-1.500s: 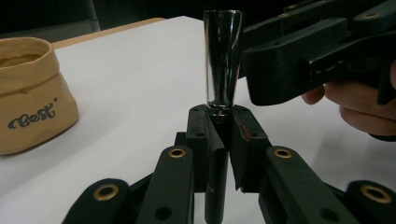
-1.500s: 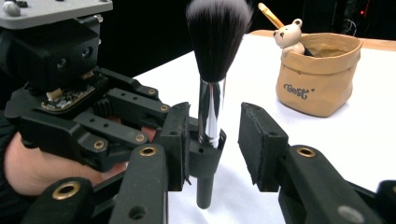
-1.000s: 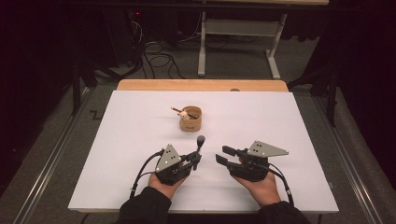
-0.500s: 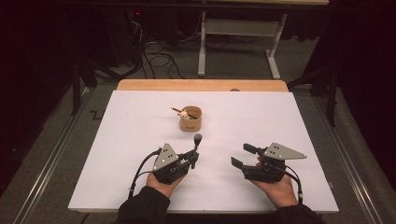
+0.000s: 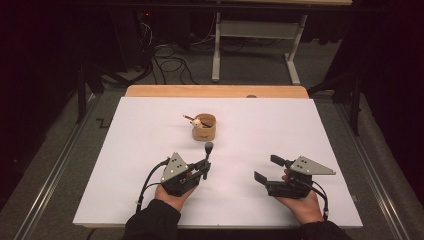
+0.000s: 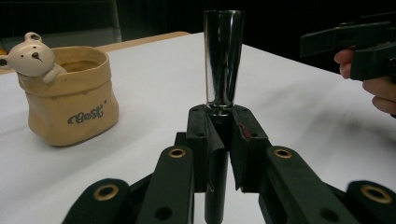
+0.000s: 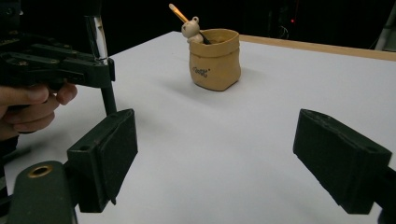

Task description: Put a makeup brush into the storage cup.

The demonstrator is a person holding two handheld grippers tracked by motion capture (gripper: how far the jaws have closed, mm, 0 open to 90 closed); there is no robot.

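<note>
While the left gripper [image 5: 204, 167] clamps an upright brush [image 6: 223, 60] near the pot [image 5: 204, 127], the right gripper [image 5: 267, 169], jaws just opening and empty, sits over bare table [image 5: 320, 130] toward the right edge.

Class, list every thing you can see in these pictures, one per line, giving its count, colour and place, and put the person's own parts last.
Pen: one, dark and glossy, upright between the left gripper's jaws, near the front middle of the sheet.
Pot: one, tan, sack-shaped with a small pale bear on its rim, standing on the sheet beyond the pen.
Stick: one, thin, leaning out of the pot.
Sheet: one, white, covering the table top.
Table: one, wooden, its far edge bare.
Desk frame: one, pale metal, on the floor behind.
Left gripper: one, black, shut on the pen.
Right gripper: one, black, jaws just opened wide, nothing between them.
Hands: two, each holding a gripper.
</note>
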